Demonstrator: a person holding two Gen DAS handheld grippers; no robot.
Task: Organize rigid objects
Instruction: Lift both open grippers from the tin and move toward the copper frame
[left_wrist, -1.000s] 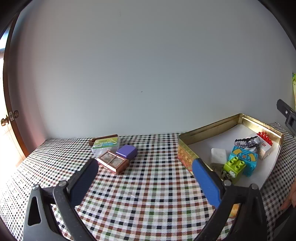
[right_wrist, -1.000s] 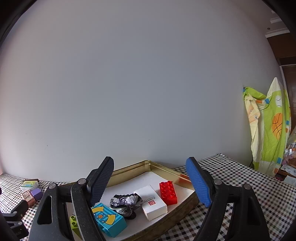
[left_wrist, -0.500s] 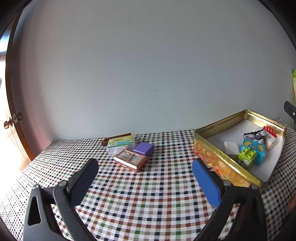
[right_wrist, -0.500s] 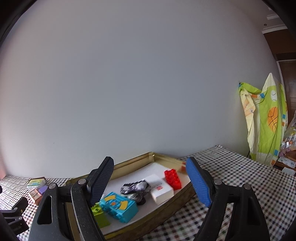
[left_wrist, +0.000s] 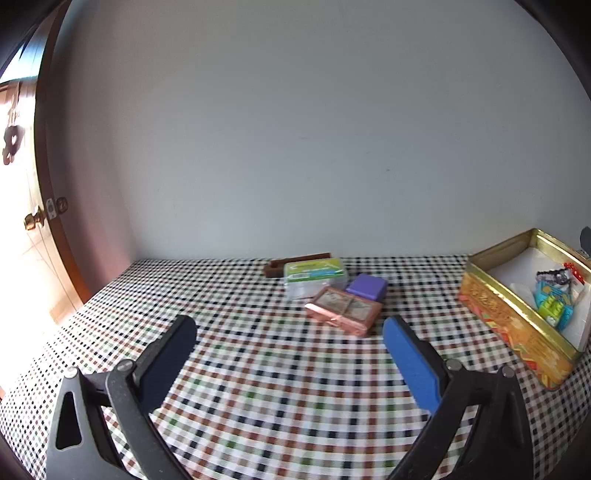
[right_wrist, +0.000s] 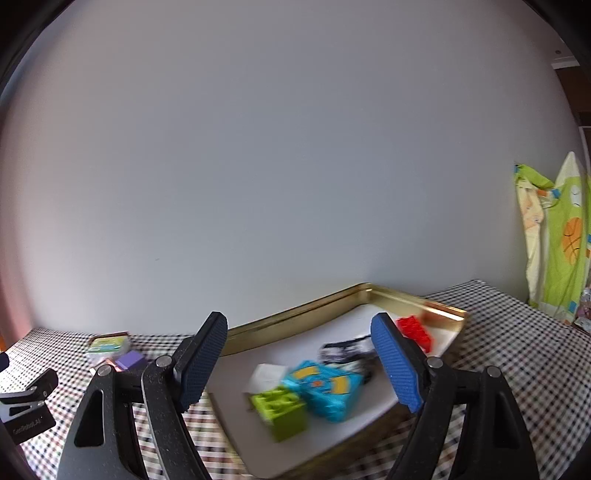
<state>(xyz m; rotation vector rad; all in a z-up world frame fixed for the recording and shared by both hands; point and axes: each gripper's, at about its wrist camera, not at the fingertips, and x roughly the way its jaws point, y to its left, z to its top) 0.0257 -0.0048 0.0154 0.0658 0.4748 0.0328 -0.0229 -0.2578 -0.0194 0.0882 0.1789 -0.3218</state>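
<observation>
Checked cloth in black, brown, green and white covers the worktop (left_wrist: 258, 369) that we see from the left wrist. Our left tongs (left_wrist: 290, 332) stand released, blue pads spread wide over bare cloth, nothing between them. Beyond them we list a close cluster: a copper-pink hinged case (left_wrist: 343, 310) nearest, a purple box (left_wrist: 367, 288) touching its far right side, a clear plastic box with a green label (left_wrist: 314, 275) just behind, and a dark brown bar (left_wrist: 295, 260) at the back, near the wall. Well apart to the right we note a gold tin (left_wrist: 513, 317) with a patterned orange wall and white floor, holding a green brick (left_wrist: 550, 306), a turquoise block (left_wrist: 561, 314), a dark patterned item (left_wrist: 557, 276) and a red brick (left_wrist: 576, 271). At far left, a wooden door with a brass knob (left_wrist: 35, 219).

From the right wrist, somewhat blurred, we record our right tongs (right_wrist: 297, 328) likewise released, pads wide apart and hovering over the tin (right_wrist: 295, 321) with no item touched. Inside the tin we count the green brick (right_wrist: 280, 406) nearest, the turquoise block (right_wrist: 325, 387) touching it, a white piece (right_wrist: 266, 373) behind, the dark patterned item (right_wrist: 347, 349) and the red brick (right_wrist: 415, 330) by the far right wall. The small cluster (right_wrist: 114, 350) lies left of the tin, with part of the left tongs' frame (right_wrist: 27, 402) at the left edge. A green and yellow printed cloth (right_wrist: 554, 240) hangs at far right.
</observation>
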